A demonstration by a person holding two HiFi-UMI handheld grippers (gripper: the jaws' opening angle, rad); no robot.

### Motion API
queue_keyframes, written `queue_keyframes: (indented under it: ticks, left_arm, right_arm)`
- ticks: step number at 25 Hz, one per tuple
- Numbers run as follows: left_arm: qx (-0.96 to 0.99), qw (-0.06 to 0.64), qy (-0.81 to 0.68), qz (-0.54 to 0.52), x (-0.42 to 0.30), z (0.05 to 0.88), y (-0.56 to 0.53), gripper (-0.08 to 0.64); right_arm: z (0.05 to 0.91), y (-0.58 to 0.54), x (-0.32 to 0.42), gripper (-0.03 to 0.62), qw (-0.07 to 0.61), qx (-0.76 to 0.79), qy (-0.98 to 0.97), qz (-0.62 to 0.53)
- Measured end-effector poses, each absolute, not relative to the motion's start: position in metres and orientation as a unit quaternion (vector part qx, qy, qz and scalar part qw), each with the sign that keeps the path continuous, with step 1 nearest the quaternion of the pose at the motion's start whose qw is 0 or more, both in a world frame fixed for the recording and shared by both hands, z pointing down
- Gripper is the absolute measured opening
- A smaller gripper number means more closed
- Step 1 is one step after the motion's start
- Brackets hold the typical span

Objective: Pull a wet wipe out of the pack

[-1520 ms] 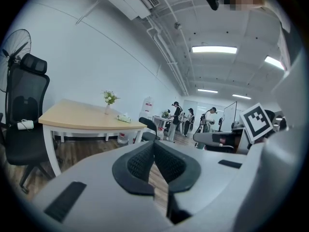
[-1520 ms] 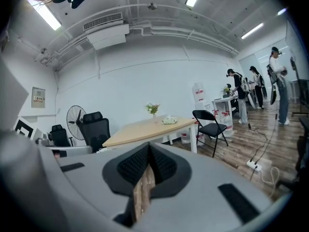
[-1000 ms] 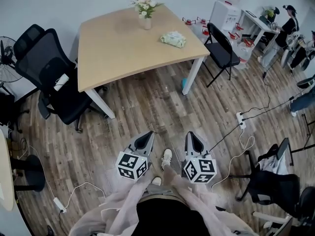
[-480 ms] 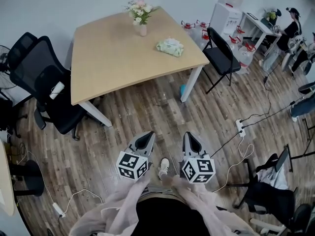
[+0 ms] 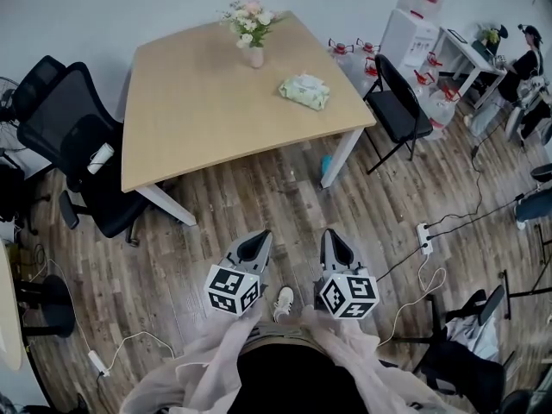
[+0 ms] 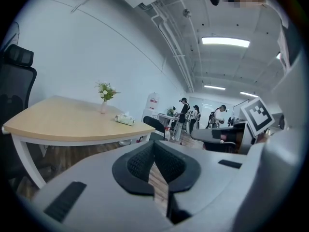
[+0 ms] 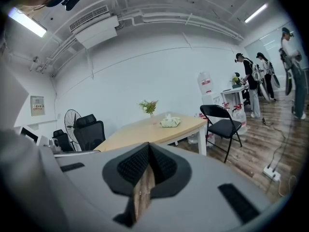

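The wet wipe pack (image 5: pixel 304 90), pale green, lies on the right part of a light wooden table (image 5: pixel 198 119), far ahead of both grippers. It shows small in the left gripper view (image 6: pixel 125 120) and in the right gripper view (image 7: pixel 170 122). My left gripper (image 5: pixel 256 241) and right gripper (image 5: pixel 332 238) are held side by side over the wood floor, well short of the table, pointing toward it. Both are shut with nothing between the pads, as seen close up on the left gripper (image 6: pixel 154 144) and the right gripper (image 7: pixel 148 146).
A vase of flowers (image 5: pixel 252 26) stands at the table's far side. A black office chair (image 5: pixel 73 136) sits at the table's left and a folding chair (image 5: pixel 398 102) at its right. A power strip with cables (image 5: pixel 424 235) lies on the floor to the right.
The table and pack have drawn nearer in the head view as the person walks toward them. Both grippers keep the same pose, still shut and empty.
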State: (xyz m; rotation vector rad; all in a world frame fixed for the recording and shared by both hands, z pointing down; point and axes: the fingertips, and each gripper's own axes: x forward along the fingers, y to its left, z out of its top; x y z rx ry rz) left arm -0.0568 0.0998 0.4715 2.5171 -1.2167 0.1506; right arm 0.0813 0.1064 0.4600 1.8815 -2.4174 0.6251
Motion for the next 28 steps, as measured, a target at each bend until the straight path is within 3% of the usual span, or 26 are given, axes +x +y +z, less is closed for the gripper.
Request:
queue_keyframes:
  ticks: [28]
  left_arm:
    - [0.87,0.189,-0.452,0.059,-0.024,0.495,0.082,0.011]
  right_arm:
    - [0.482,0.085,0.117,0.011,0.007,0.588,-0.779,0.22]
